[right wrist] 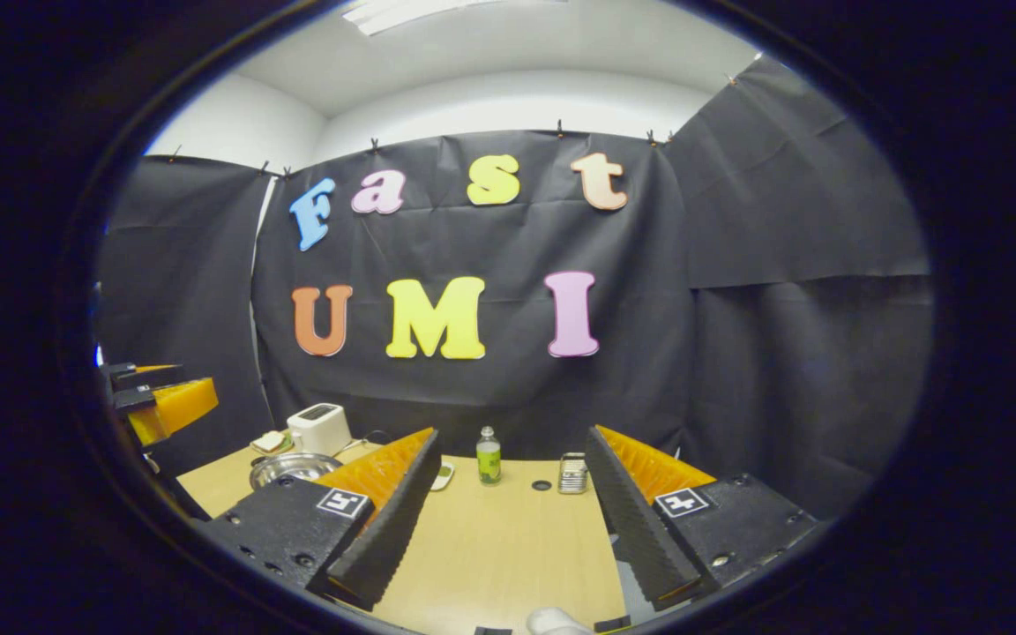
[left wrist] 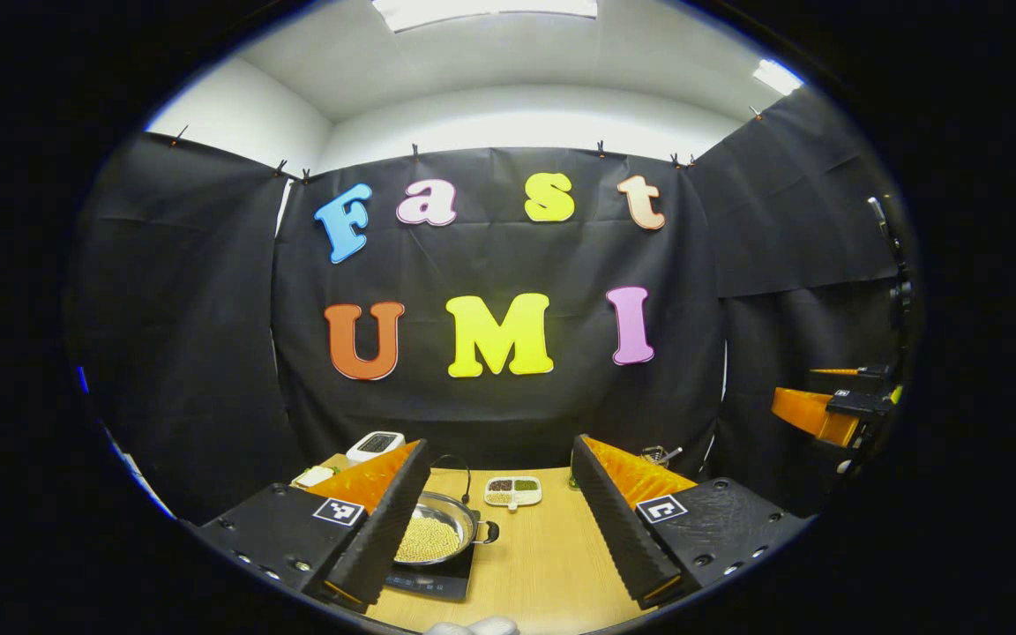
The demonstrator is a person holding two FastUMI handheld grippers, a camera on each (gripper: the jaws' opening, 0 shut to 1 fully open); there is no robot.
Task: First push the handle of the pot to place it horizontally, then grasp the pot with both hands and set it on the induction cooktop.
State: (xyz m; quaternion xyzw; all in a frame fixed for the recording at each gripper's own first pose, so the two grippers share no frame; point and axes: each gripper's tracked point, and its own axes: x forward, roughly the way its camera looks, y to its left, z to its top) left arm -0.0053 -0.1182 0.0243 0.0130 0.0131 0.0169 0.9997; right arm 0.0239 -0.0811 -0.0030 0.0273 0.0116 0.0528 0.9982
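Looking over the wooden table (left wrist: 552,564), you are seeing the pot (left wrist: 434,529) already sitting on the induction cooktop (left wrist: 434,582), at the table's left part, with pale beans inside it. Its small side handle (left wrist: 489,532) is pointing out to the side, toward the middle of the table. You are holding the left gripper (left wrist: 499,520) above the table with its fingers wide apart and nothing between them; one finger is partly covering the pot. You are holding the right gripper (right wrist: 508,520) also wide and empty, well apart from the pot, near the green bottle (right wrist: 489,457). I judge the placing is done, so you are now only checking: be keeping both grippers clear of the rim, and be confirming that the pot is resting centred and flat. The small divided dish (left wrist: 512,490) is standing behind the pot; avoid brushing it.
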